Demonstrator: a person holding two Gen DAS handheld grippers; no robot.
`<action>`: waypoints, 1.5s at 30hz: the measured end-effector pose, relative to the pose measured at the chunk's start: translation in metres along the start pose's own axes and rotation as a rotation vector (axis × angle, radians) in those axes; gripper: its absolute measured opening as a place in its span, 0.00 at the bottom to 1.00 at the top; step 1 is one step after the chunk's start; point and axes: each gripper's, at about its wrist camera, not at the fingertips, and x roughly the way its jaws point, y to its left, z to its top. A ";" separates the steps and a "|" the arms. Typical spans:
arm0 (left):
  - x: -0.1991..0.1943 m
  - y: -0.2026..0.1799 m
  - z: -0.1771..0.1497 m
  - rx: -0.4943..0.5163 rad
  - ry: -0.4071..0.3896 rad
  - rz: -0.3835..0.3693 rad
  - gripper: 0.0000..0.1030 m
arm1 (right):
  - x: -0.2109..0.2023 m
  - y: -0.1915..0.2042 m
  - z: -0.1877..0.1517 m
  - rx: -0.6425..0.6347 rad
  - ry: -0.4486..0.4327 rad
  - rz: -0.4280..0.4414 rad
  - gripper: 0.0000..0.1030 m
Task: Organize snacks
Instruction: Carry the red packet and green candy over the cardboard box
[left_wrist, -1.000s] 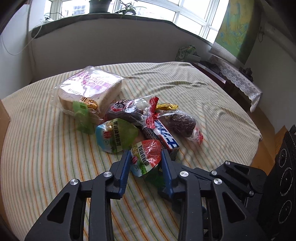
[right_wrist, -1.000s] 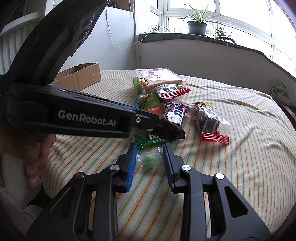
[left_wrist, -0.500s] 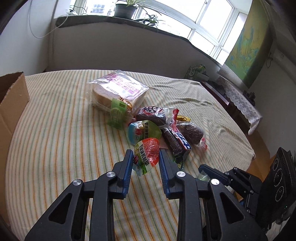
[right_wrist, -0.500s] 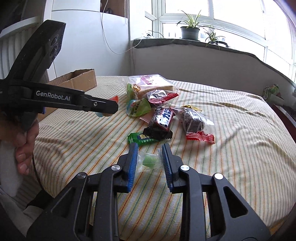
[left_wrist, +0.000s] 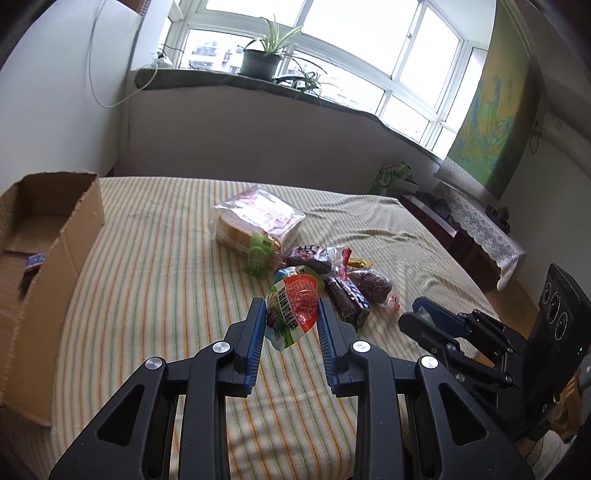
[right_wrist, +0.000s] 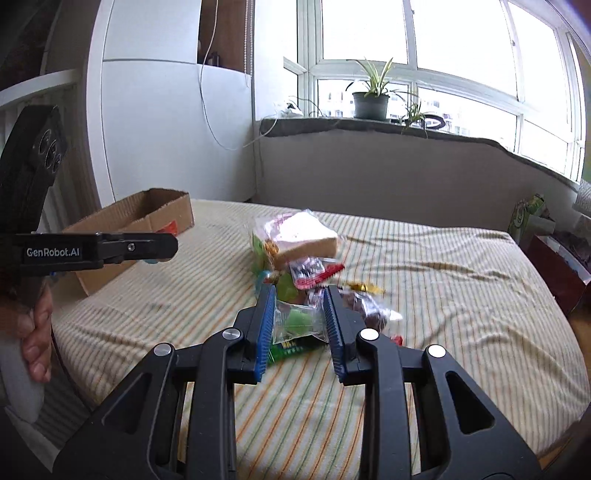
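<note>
1. A striped bed (left_wrist: 155, 280) below a bay window carries the snack pile (left_wrist: 314, 266) and, at its left edge, an open cardboard box (left_wrist: 55, 236)
2. The left gripper (left_wrist: 291, 317) is clamped on a red-green pouch (left_wrist: 293, 310), long axis tilted upright, above the bed; the pile looks farther off than a second ago
3. The right gripper (right_wrist: 300, 314) is clamped on a clear packet with a green sweet (right_wrist: 299, 323), lying crosswise between the jaws, now raised off the bed
4. Both grippers slope downward

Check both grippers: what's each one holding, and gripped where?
Left gripper pinches the red-and-green snack pouch by its side edges, near the lower half. Right gripper pinches the clear packet with a green sweet across its sides.
</note>
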 end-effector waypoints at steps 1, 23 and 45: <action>-0.009 0.001 0.003 0.000 -0.023 0.006 0.25 | -0.004 0.002 0.009 -0.002 -0.020 0.000 0.27; -0.129 0.112 -0.007 -0.157 -0.285 0.218 0.25 | 0.031 0.150 0.076 -0.206 -0.061 0.205 0.27; -0.139 0.196 -0.018 -0.270 -0.281 0.326 0.26 | 0.122 0.273 0.113 -0.338 -0.039 0.421 0.34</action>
